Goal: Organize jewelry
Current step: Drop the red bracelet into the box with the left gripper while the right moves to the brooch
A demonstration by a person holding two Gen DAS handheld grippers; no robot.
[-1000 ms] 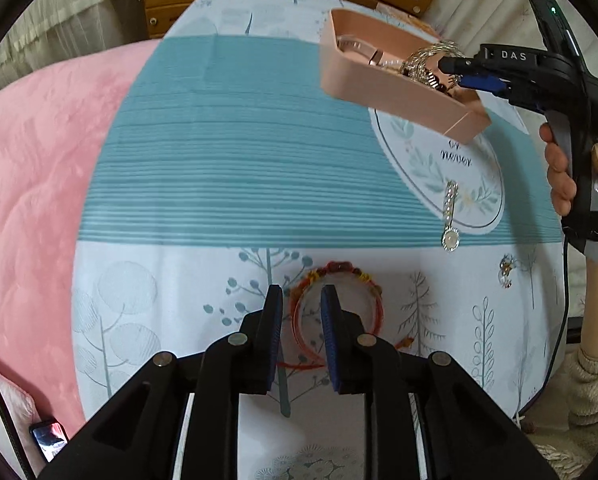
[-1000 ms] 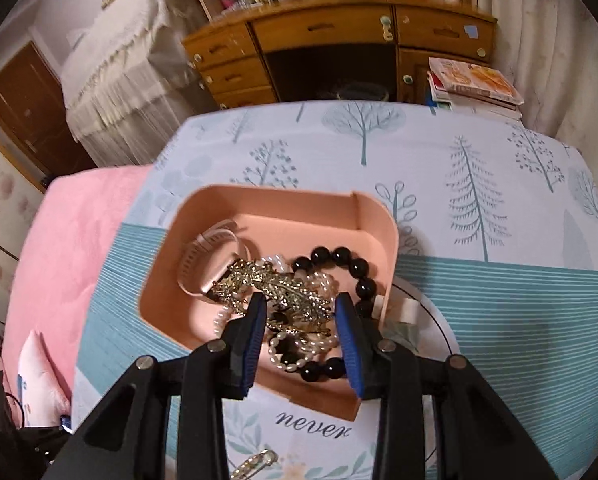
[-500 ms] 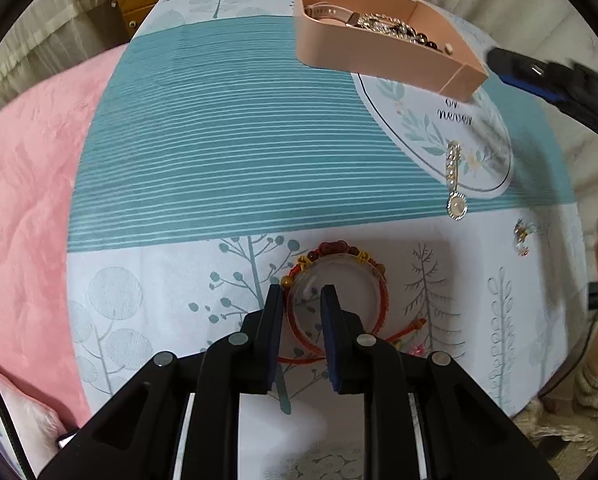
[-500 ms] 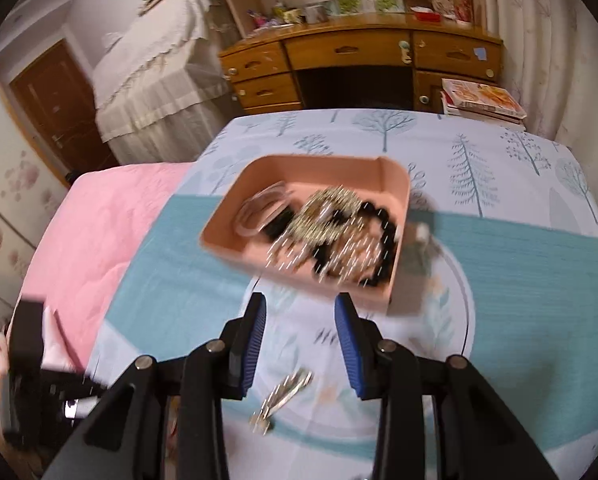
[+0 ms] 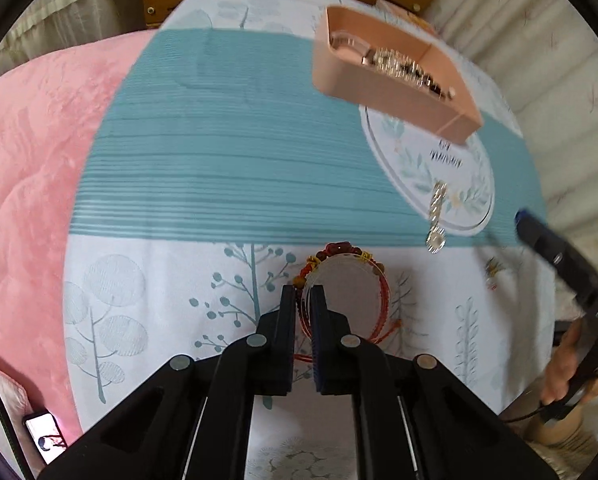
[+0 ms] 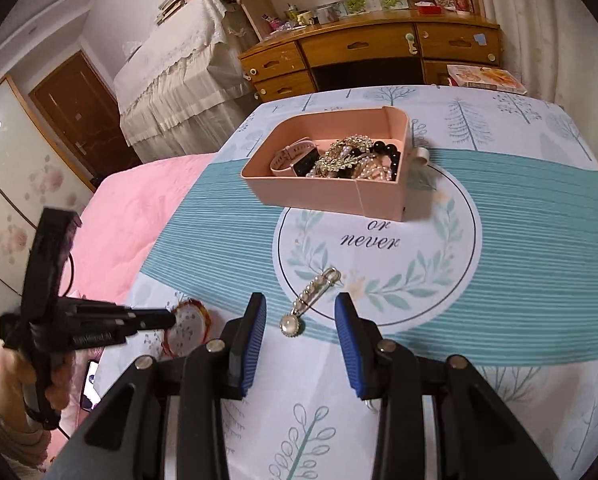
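Two grippers over a tree-print cloth [image 6: 499,380] with a teal striped band. Left gripper [image 5: 303,312] angled steeply down, jaws just closed almost together, pinching the near-left rim of the red cord bracelet [image 5: 351,276]; beaded part of that loop lying at its far edge, on white cloth just short of the teal band. Same gripper seen side-on in the right wrist view [image 6: 167,319], tips meeting the bracelet [image 6: 189,326], held by a hand [image 6: 55,380] in a knit beige cuff at lower left. Right gripper [image 6: 300,340] partly spread, blue pads apart and touching nothing, tilted downward with the pearl brooch pin [image 6: 307,300] showing in the gap between the fingers but lying flat on the cloth beyond them, across the rim of the printed circle. Blurred in the left wrist view, entering from the right edge [image 5: 523,220], near the pin [image 5: 437,216], its holder's hand [image 5: 567,372] low at the right. Pink tray [image 6: 327,196] farther back on the teal band, holding a pink-strapped watch [image 6: 295,158], a gilt brooch, black beads and pearls in a heap. One small earring-like piece [image 5: 493,272] on the white cloth right of the bracelet, too blurred to identify. Pink quilt [image 5: 27,168] left of the cloth
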